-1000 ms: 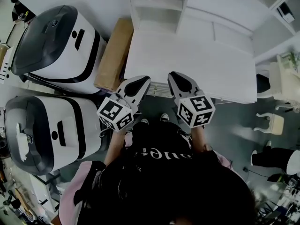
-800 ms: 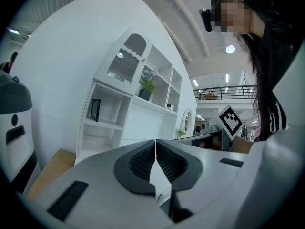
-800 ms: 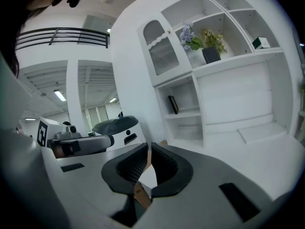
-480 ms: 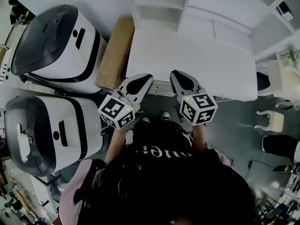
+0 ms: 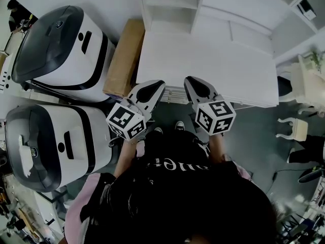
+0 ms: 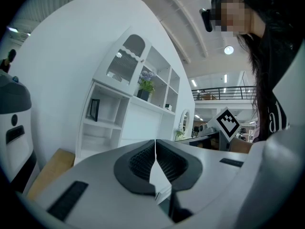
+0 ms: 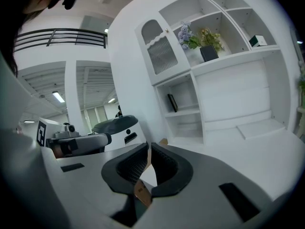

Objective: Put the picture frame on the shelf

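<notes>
— Where does the frame sit relative to the grippers?

— On the shelf unit point(image 5: 167, 6), across the white desk point(image 5: 213, 65) from the person. The frame point(image 6: 94, 109) is a small dark rectangle in the unit's lower left compartment. It stands on edge with its long axis upright, well apart from both grippers.

— Which gripper is nearer?

— Probably the left. In the head view the left gripper point(image 5: 159, 86) points almost straight up the picture at the frame, while the right gripper point(image 5: 187, 81) is beside it and offset to the right. Any reach would go forward over the desk.

— Is either holding anything?

— No. The left jaws are pressed together on nothing, and the right jaws are all but closed and grip nothing either. The frame already looks placed — on the shelf, untouched.
</notes>
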Demonstrator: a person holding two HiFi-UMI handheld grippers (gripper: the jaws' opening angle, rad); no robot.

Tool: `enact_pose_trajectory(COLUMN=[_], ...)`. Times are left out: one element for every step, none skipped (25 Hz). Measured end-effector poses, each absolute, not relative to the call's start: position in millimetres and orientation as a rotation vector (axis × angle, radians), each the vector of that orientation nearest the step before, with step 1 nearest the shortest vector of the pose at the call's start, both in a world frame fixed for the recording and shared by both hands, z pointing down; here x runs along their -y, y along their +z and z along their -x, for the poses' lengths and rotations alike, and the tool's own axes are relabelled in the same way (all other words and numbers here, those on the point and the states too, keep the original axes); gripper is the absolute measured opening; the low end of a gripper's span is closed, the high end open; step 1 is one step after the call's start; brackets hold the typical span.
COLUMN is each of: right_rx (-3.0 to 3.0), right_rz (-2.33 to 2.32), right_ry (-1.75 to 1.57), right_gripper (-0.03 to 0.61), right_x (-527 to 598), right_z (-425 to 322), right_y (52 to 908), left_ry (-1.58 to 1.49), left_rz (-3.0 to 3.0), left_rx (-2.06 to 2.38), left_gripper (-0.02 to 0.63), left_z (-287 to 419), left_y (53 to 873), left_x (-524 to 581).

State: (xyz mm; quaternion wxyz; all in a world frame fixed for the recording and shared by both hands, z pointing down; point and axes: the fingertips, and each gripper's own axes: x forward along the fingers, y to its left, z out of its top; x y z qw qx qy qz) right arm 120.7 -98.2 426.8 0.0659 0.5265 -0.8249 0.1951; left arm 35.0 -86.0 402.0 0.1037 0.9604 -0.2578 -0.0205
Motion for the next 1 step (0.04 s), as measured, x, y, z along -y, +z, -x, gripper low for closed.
enact_pose_trajectory(right_rx=[2.486], right_rz=[-1.588], right_ry=[0.589], right_gripper=[0.060], right_x=[97.5], right_z=[-120.7], right_y=[427.3], left_ry=[-0.060], left_rz=[-2.833], left_rx=[0.761], left_gripper=[0.017], left_z=[-34.8], left_y=[402.1], left_x=[85.5])
